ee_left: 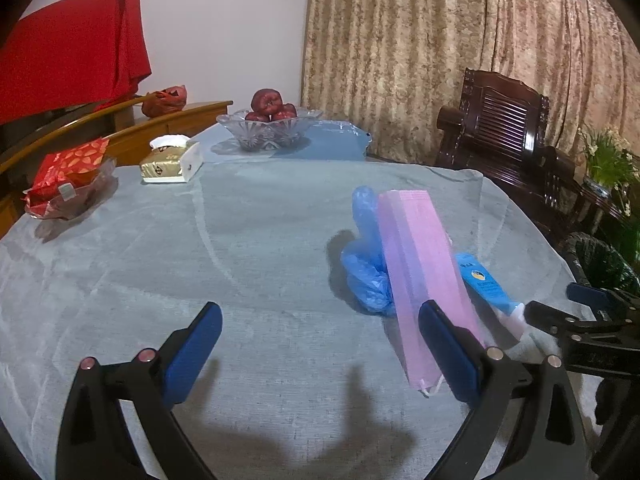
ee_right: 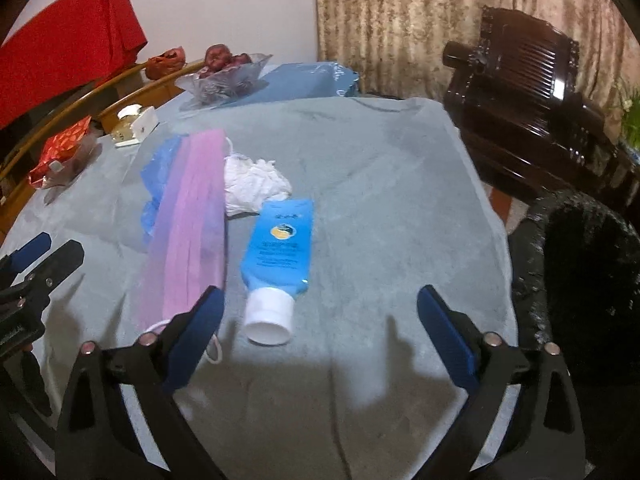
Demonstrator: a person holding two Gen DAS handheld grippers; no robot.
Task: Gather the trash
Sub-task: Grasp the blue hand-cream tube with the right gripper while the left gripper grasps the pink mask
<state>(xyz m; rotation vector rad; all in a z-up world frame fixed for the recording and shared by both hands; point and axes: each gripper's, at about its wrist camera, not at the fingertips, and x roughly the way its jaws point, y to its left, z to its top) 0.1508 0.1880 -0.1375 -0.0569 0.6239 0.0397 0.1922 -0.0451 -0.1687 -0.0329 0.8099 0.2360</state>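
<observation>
Nearest to me, the left hand-held gripper (ee_left: 320, 344) hangs over the grey cloth of the bench (ee_left: 248, 240) with its blue pads spread wide and nothing between them; its right pad sits in front of the near end of a pink face mask (ee_left: 424, 264). The right hand-held gripper (ee_right: 320, 328) is also spread wide and holds nothing, its fingers either side of the white cap of a blue tube (ee_right: 280, 248), which lies flat on the cloth with the cap pointing toward the gripper. I cannot tell whether the pads touch the cloth.

The trash lies in a loose cluster just past the grippers. The mask is a long pink strip, its white ear loop curling out at the near end. A crumpled blue plastic bag (ee_left: 366, 264) sits against the mask's left side, partly under it. A wad of white tissue (ee_right: 256, 184) rests to the right of the mask's far end, just behind the tube.

To the right, off the bench edge, stands a bin with a black liner (ee_right: 580, 264).

Farther back on the left are a red snack packet (ee_left: 68, 176) in a clear dish and a gold tissue box (ee_left: 170, 162). Beyond them a glass bowl of red fruit (ee_left: 270, 124) stands, and a dark wooden chair (ee_left: 500, 136) sits before the patterned curtain (ee_left: 440, 40).
</observation>
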